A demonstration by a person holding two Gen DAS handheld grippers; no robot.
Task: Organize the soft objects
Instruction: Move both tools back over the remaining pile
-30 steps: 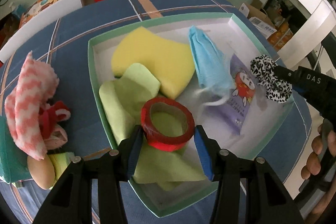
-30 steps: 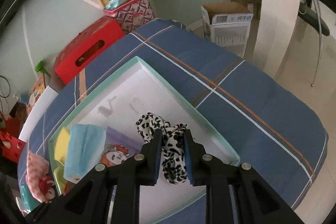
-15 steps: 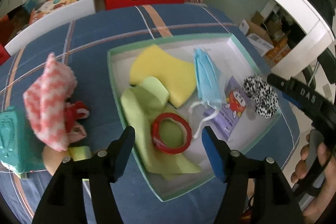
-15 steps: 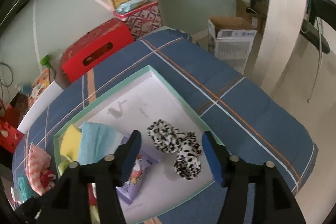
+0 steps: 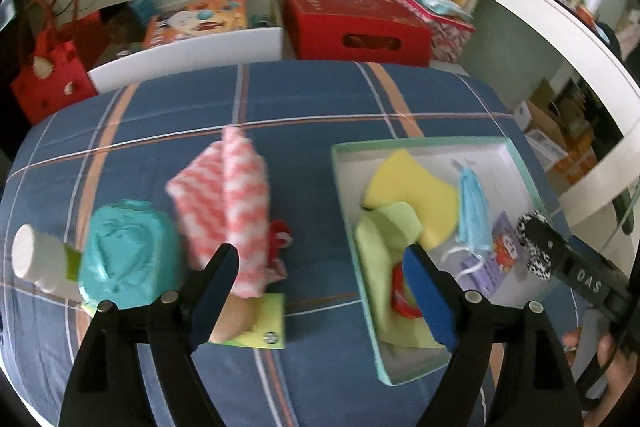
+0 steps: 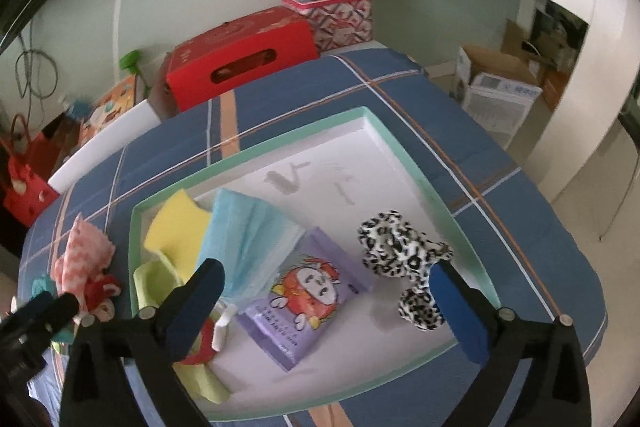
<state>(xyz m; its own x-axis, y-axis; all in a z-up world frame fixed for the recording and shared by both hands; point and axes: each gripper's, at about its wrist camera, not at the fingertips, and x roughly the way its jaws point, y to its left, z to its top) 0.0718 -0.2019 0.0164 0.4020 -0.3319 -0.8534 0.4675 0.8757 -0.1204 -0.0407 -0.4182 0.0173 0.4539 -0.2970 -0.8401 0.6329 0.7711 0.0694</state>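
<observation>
We see the left gripper [image 5: 322,277] with its jaws spreading apart, nothing gripped — it hangs over the blue plaid cloth [image 5: 304,99] between the loose pile and the tray [image 5: 342,187]. Behind its left finger is the pink-and-white checked rag [image 5: 226,201], with a teal pouch [image 5: 126,251] just beside it and a white bottle [image 5: 34,257] at the far left. In the tray we have the yellow sponge [image 5: 412,193], green cloth [image 5: 386,233], a red tape ring [image 5: 400,297] partly hidden by the right finger, the blue face mask [image 5: 474,213] and a purple packet [image 5: 502,251]. The right gripper [image 6: 326,303] is also opening, very wide, empty — the leopard-print scrunchie [image 6: 404,255] lies on the white tray floor [image 6: 360,163] just ahead of its right finger, not pinched. The mask and packet sit between its fingers, untouched. A red box [image 6: 240,61] stands beyond the bed edge. A hand [image 5: 600,355] shows at the lower right of the left view, holding the other tool.
</observation>
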